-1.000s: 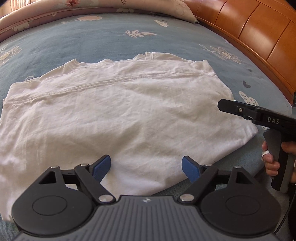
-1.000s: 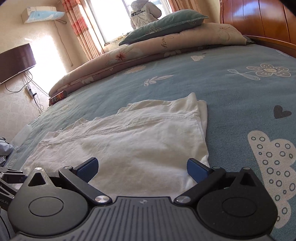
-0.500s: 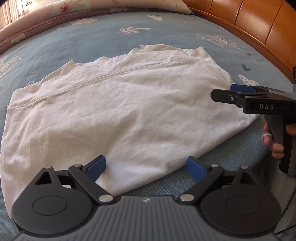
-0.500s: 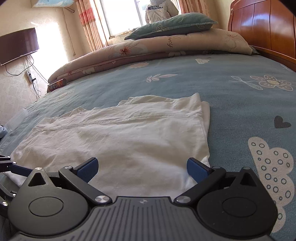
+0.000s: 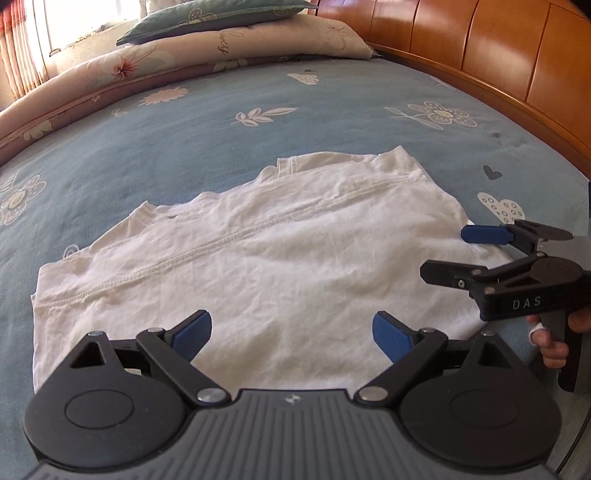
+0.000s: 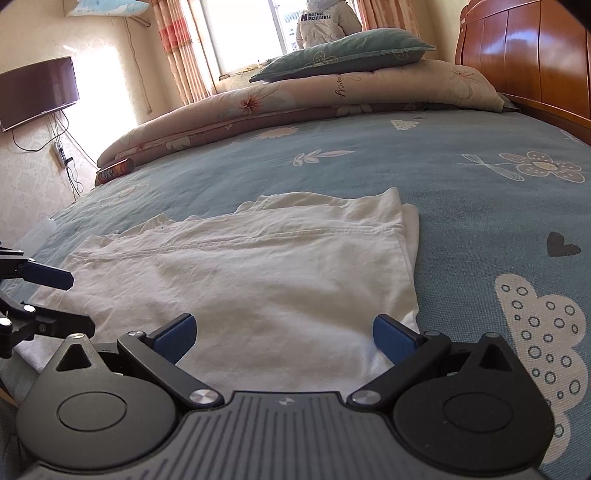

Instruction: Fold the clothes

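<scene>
White shirt (image 5: pixel 266 273) lies spread flat on the blue flowered bed sheet (image 5: pixel 258 122), partly folded, wrinkled, a stitched seam running across it; doubled layers show at its right edge in the right wrist view (image 6: pixel 408 236).

Nearest: left gripper (image 5: pixel 291 332) sits low over the shirt's near hem, jaws spread wide, blue pads on either side of bare cloth, nothing pinched. Cannot tell if the pads touch the fabric.

Right gripper (image 6: pixel 284 334) likewise at the near hem, close to the shirt's right corner, jaws spread, nothing between them; its right pad (image 6: pixel 391 338) is just at the cloth's edge. In the left wrist view the same gripper shows from the side (image 5: pixel 461 254) at the shirt's right edge, a hand (image 5: pixel 550 343) wrapped around its handle, "DAS" printed on the body. The left gripper's finger tips show at the left border of the right wrist view (image 6: pixel 70 299), over the shirt's left side.

Mid: shirt's far end with collar area (image 5: pixel 295 166), then bare sheet with flower, leaf, heart and cloud prints.

Far: folded floral quilt (image 6: pixel 295 99) along the far side of the bed, a teal pillow (image 6: pixel 343 55) on top. Wooden headboard (image 5: pixel 498 55) on the right. Beyond: window with striped curtains (image 6: pixel 177 44), a garment hanging in the window (image 6: pixel 325 22), wall TV (image 6: pixel 37 92), air conditioner (image 6: pixel 107 7), cables down the wall.
</scene>
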Demonstrator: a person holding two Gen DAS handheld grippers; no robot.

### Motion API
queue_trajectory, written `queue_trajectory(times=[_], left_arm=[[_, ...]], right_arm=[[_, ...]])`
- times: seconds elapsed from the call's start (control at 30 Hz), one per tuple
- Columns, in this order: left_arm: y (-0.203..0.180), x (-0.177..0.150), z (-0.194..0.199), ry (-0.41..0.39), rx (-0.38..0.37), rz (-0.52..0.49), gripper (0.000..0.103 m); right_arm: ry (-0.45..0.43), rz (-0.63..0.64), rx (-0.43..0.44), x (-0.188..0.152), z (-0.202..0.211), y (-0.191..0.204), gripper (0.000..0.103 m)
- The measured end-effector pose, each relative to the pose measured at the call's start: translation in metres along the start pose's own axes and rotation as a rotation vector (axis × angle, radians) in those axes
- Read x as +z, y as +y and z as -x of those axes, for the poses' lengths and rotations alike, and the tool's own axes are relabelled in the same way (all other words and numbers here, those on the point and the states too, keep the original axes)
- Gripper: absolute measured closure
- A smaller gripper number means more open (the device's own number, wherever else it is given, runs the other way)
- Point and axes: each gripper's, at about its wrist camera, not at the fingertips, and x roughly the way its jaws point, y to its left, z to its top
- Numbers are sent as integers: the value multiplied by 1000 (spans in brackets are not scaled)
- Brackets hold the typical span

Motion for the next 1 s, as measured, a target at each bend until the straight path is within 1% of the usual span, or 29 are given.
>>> queue_trajectory(times=[0.17,0.27,0.4,0.47,0.57,0.63,0.73,0.83,0.9,1.0], left_arm=[[-7,15,-33,-1,48,-25,9],[-6,17,-51,12,52,-21,9],[4,21,-66,19,28,55,9],[9,24,-69,16,28,89,8],[13,29,-73,14,38,113,8],[13,33,-70,8,43,122,8],[7,34,-55,-28,21,103,8],[0,27,-36,-73,5,71,8],[-4,20,-26,-94,5,61,8],[-9,5,-17,-110,38,60,8]], right_arm=[[-3,2,2,0,0,0,0],[-4,-3,5,-1,1,-1,0],[-2,-9,8,-1,0,-1,0],[6,2,1,-1,-1,0,0],[18,44,-23,-2,-3,7,0],[24,79,-42,-3,-5,11,0],[32,130,-64,-5,-6,17,0],[34,125,-59,-4,-4,17,0],[21,67,-29,0,1,10,0],[-29,-68,32,4,13,-7,0]])
